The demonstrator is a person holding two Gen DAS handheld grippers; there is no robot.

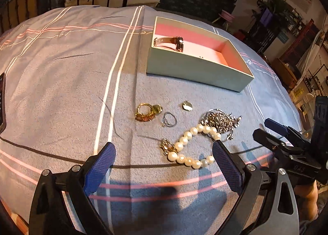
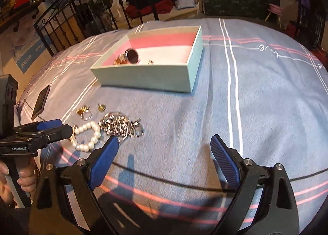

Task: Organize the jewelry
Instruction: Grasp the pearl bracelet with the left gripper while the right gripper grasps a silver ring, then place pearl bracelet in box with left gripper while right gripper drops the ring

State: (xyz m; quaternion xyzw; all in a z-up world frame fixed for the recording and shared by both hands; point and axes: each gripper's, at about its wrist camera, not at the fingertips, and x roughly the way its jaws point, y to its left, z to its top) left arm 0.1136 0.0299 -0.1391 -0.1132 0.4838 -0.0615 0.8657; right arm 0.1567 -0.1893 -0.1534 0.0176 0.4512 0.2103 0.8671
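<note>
- A dark phone (image 1: 2, 101) lies at the 9 o'clock edge of the left wrist view, on the blue striped bedspread (image 1: 61, 71).
- The left gripper (image 1: 164, 153) has its blue-padded fingers wide apart and holds nothing; bare cloth lies between them.
- A gold ring cluster (image 1: 144, 112) sits just above centre, with a thin silver ring (image 1: 170, 119) beside it at its 3 o'clock.
- A small gold disc (image 1: 187, 105) lies above and to the right of the silver ring.
- The pearl bracelet (image 1: 190, 147) curls by the left gripper's right-hand pad, touching a heap of silver chain (image 1: 220, 121) at 2 o'clock.
- The open pale-green box (image 1: 196, 71), pink inside, stands at 12 o'clock and contains a watch (image 1: 170, 43).
- The right gripper (image 2: 165, 147) also has its jaws spread and empty, with the chain just beyond its left-hand pad.
</note>
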